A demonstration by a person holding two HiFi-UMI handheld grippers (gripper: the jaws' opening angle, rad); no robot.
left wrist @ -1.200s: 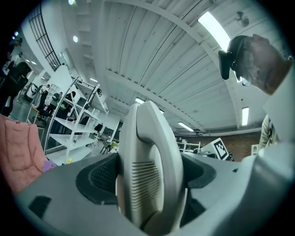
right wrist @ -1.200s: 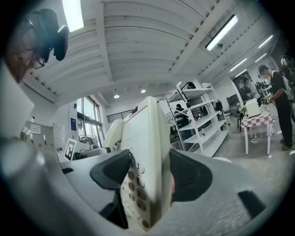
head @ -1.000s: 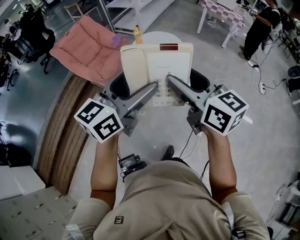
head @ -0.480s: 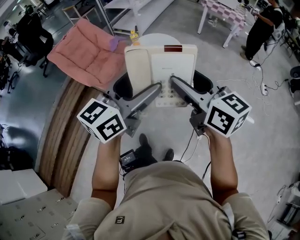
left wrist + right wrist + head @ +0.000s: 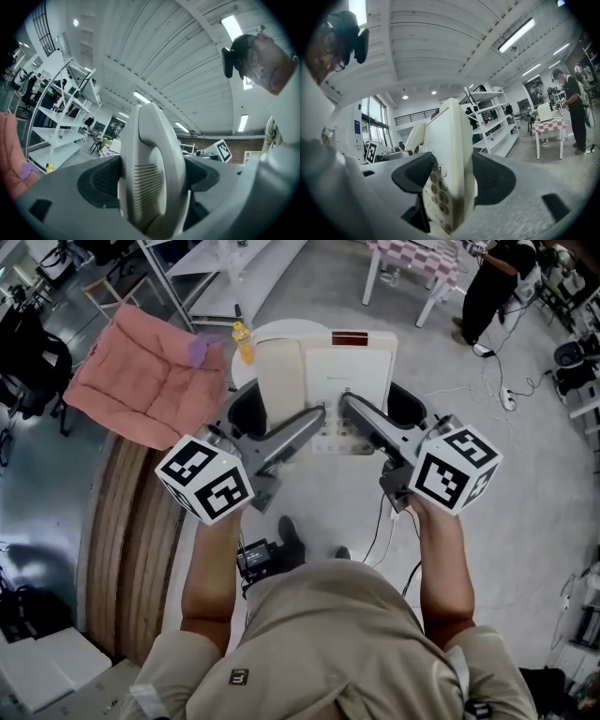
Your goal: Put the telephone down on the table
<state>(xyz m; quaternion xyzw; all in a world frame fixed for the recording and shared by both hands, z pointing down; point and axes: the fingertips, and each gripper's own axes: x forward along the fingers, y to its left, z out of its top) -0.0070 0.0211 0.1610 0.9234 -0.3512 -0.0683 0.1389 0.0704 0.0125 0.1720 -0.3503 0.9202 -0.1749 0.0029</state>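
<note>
A cream telephone (image 5: 323, 381) with its handset on the left side is held in the air, flat and facing up. My left gripper (image 5: 281, 420) is shut on its handset side, the right gripper (image 5: 375, 413) on its keypad side. In the left gripper view the handset (image 5: 152, 168) stands edge-on between the black pads of the left gripper (image 5: 152, 185). In the right gripper view the keypad body (image 5: 447, 154) is clamped by the right gripper (image 5: 451, 180). A round white table (image 5: 281, 330) shows just beyond the phone's far edge.
A pink cushion (image 5: 141, 385) lies at the left with a purple item (image 5: 199, 350) and a yellow bottle (image 5: 244, 341) near it. A curved wooden bench (image 5: 131, 540) runs along the left. White shelving (image 5: 220, 268), a checkered table (image 5: 417, 257) and a standing person (image 5: 487, 287) are farther off.
Both grippers stay shut on the telephone. The person has stepped along, so the cushion, bottle and floor have slid left and down in the head view.
</note>
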